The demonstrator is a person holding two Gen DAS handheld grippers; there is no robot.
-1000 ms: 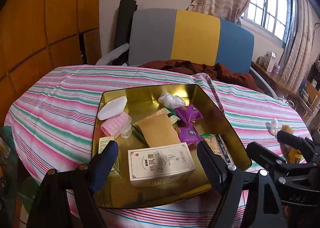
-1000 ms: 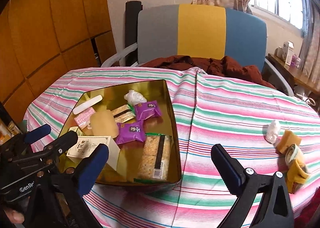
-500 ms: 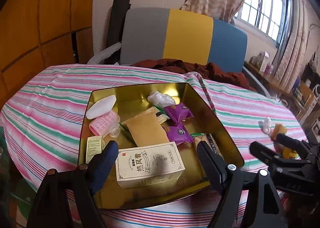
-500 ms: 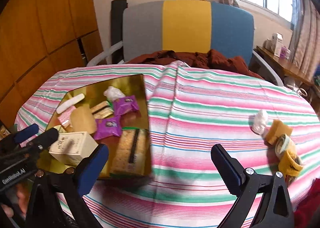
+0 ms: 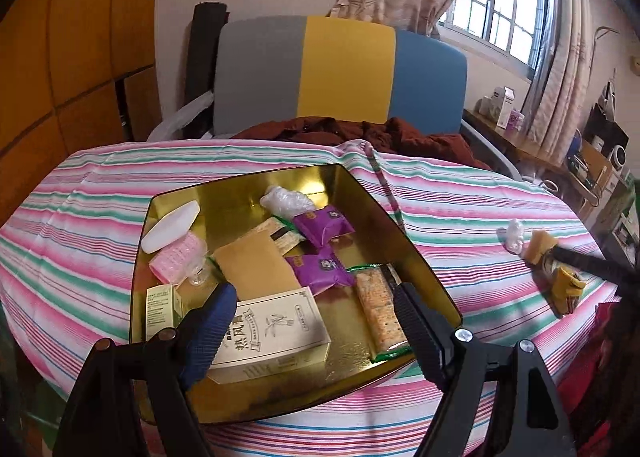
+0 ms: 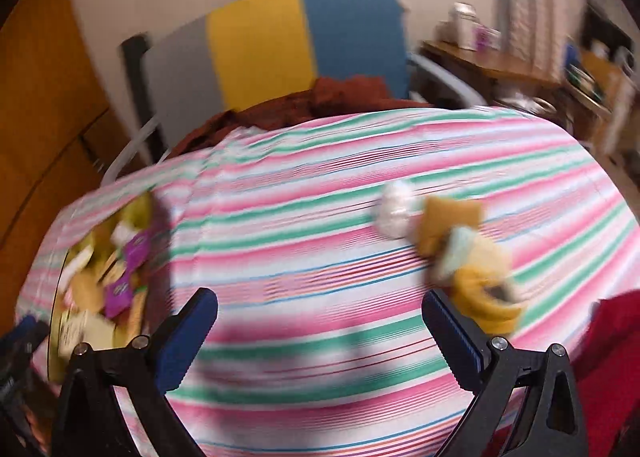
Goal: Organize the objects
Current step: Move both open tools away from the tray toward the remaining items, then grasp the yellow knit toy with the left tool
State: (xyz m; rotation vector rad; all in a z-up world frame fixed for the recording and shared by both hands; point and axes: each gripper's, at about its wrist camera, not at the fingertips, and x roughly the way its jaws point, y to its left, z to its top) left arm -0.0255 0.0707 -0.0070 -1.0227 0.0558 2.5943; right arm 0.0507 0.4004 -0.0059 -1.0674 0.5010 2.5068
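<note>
Both claws point(image 5: 312, 321) point(image 6: 320, 321) seemingly agape, empty

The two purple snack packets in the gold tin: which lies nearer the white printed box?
The lower purple snack packet, beside the cracker pack; the other lies farther back.

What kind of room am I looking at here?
Probably a lived-in home room: a table under a striped cloth, a tricolour chair with clothing on it, curtains by a window, and a cluttered side desk.
</note>
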